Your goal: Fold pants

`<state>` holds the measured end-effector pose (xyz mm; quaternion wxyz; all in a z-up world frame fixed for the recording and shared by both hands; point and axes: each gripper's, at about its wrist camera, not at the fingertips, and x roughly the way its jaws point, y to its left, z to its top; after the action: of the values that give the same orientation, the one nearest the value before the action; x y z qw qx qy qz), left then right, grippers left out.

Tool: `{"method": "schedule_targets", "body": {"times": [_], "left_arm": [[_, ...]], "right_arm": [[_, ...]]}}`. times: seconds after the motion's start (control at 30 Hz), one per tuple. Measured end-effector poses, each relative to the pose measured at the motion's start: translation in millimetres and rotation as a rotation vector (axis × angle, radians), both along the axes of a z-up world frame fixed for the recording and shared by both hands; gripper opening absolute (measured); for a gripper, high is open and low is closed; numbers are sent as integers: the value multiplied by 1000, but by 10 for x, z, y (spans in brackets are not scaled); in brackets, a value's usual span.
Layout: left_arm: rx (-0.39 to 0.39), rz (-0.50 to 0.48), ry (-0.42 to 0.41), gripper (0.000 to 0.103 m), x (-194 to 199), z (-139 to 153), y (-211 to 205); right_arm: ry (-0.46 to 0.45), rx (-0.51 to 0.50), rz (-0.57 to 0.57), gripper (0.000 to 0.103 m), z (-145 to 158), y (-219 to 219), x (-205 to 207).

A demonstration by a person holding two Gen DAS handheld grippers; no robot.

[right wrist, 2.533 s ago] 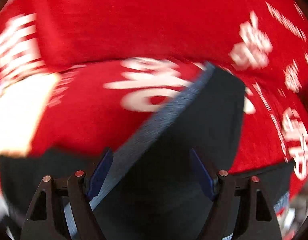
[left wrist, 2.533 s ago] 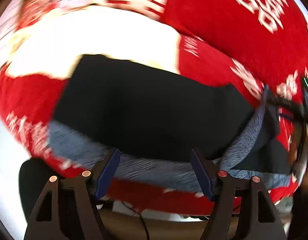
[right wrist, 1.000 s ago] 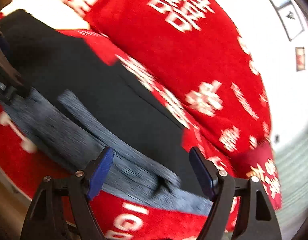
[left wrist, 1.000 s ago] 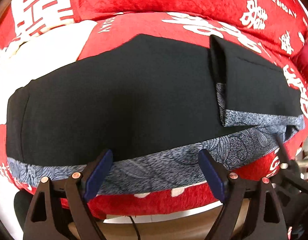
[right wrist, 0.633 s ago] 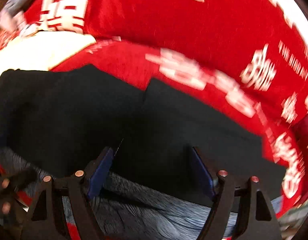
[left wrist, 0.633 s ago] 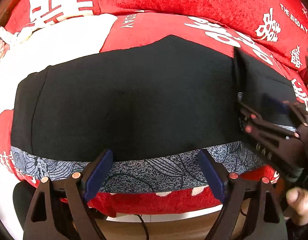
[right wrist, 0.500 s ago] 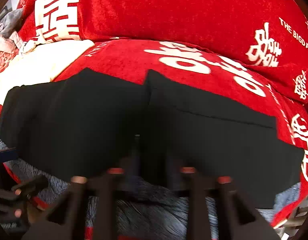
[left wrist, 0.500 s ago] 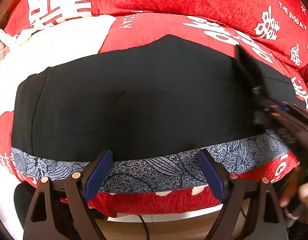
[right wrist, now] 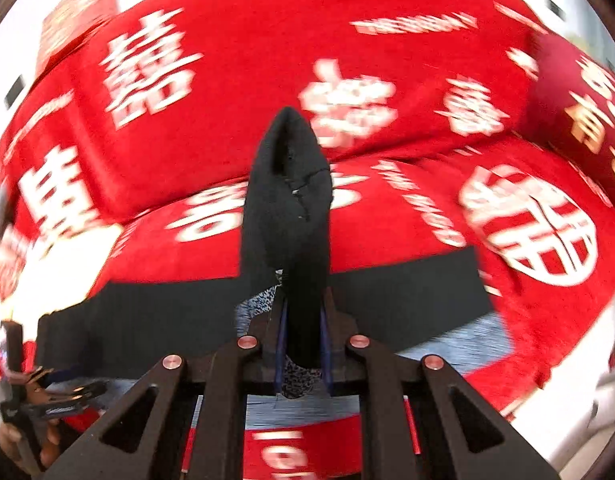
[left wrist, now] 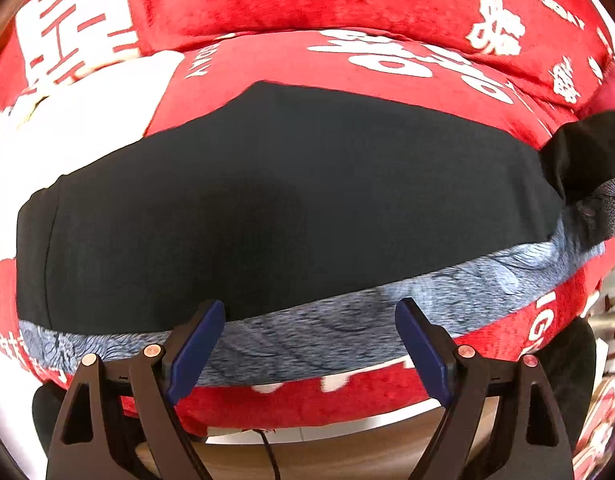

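Black pants (left wrist: 287, 208) with a grey patterned side band (left wrist: 347, 320) lie spread across the red sofa seat. My left gripper (left wrist: 307, 344) hovers open over the band at the seat's near edge, with nothing pinched between its blue pads. My right gripper (right wrist: 303, 344) is shut on a bunched fold of the pants (right wrist: 291, 200), which stands up from between the jaws. In the left wrist view that lifted leg end (left wrist: 587, 148) rises off the seat at the far right. The rest of the pants (right wrist: 387, 300) stays flat below.
The sofa's red back cushion (left wrist: 347, 8) with white characters runs behind the pants. A white cloth (left wrist: 87, 120) lies on the seat at the left. A darker red pillow (right wrist: 579, 92) sits at the right end. Wooden floor (left wrist: 307, 456) shows under the front edge.
The right gripper shut on the folded-over leg end and swung it up and off to the right, so that fold no longer lies on the pants. The left gripper stayed open and nearly in place.
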<state>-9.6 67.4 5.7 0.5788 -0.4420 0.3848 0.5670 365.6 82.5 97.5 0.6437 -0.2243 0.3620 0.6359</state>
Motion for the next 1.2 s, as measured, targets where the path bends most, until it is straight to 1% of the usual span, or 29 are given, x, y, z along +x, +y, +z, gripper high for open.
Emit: {"method": "schedule_targets", "body": {"times": [0.07,0.13,0.2,0.23,0.27,0.3,0.37,0.4,0.43,0.47,0.5,0.53,0.6,0.67,0.7,0.73,0.77,0.8,0.9,0.97,1.0,1.03,1.1,1.13,1.17,1.2], "left_arm": [[-5,-25,-1,88,107,6,34],[-23,-43,-6,88,212,-24,75],[-42,-48,2,88,291,-66,109],[-49,-49,4,88,317,-79,116],[-56,-49,4,88,342,-90,118],[-61,-48,6,88,359,-98,118],[-61,-47,18,88,389,-105,117],[-62,-44,25,88,399,-110,115],[-64,-41,28,88,405,-113,122],[-65,-37,31,88,411,-119,131],[-66,-34,33,88,417,-124,132],[-68,-30,39,88,426,-136,144],[-69,-30,54,88,448,-156,167],[-66,-38,71,88,492,-165,176],[-65,-42,78,88,512,-169,181],[-66,-47,86,88,534,-170,186],[-67,-49,89,88,552,-164,189],[-65,-49,88,88,562,-153,190],[-56,-46,65,88,588,-118,199],[-61,-54,78,88,599,-148,213],[-67,-58,84,88,609,-177,222],[-70,-57,87,91,614,-207,230],[-61,-52,102,96,614,-227,237],[-64,-50,97,96,602,-231,238],[-66,-46,93,96,583,-220,235],[-65,-39,109,96,561,-199,228]], "right_arm": [[3,-26,-67,15,-200,20,332],[24,-76,-121,15,-447,61,651],[79,-105,-147,15,-695,82,886],[125,-123,-144,15,-808,98,989],[150,-131,-142,17,-865,98,1034],[184,-130,-142,23,-914,86,1088],[247,-105,-140,28,-934,33,1172],[290,-96,-137,43,-933,-3,1212],[326,-79,-141,52,-933,-45,1245],[368,-43,-141,69,-933,-106,1275],[390,-29,-130,79,-957,-127,1270],[406,-26,-115,81,-979,-138,1273],[404,-33,-91,81,-1035,-124,1258],[377,-51,-103,80,-1103,-80,1253],[372,-60,-105,65,-1138,-56,1264],[363,-71,-110,46,-1148,-38,1274],[346,-89,-130,8,-1143,-23,1296],[345,-77,-153,9,-1089,-59,1345],[346,23,-166,9,-792,-197,1434],[334,43,-170,9,-699,-240,1458],[307,26,-168,9,-718,-215,1443],[274,-4,-169,9,-784,-172,1425],[227,-106,-182,10,-1045,-40,1397],[218,-145,-187,11,-1146,15,1381],[212,-137,-194,11,-1167,20,1376],[200,-127,-206,18,-1124,5,1371]]}}
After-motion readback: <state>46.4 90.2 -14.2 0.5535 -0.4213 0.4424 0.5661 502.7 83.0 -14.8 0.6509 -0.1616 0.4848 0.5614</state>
